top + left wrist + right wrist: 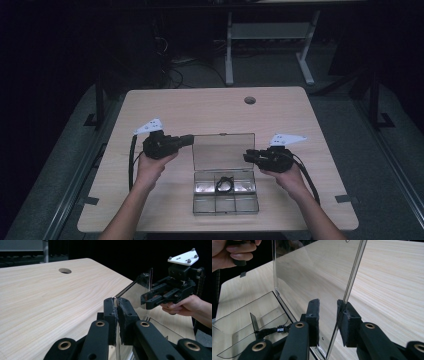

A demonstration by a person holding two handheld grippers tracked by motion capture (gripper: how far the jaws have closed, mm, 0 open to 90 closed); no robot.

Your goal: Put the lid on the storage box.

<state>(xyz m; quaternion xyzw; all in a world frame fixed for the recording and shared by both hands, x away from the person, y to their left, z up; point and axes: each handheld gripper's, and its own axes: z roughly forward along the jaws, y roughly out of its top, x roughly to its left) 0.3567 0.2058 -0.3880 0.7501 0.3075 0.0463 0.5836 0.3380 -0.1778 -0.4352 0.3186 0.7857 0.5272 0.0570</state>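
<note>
A clear plastic compartment box sits near the table's front edge, its lid standing upright. A black looped band lies in the middle back compartment and appears as a dark cord in the right gripper view. My left gripper is shut on the lid's left edge; its pads pinch the thin lid. My right gripper straddles the lid's right edge. Its jaws stand apart, one pad against the lid, the other clear of it.
The light wooden table has a round cable hole at the back. A white desk frame stands on the dark floor beyond. The other hand's gripper shows across the lid in the left gripper view.
</note>
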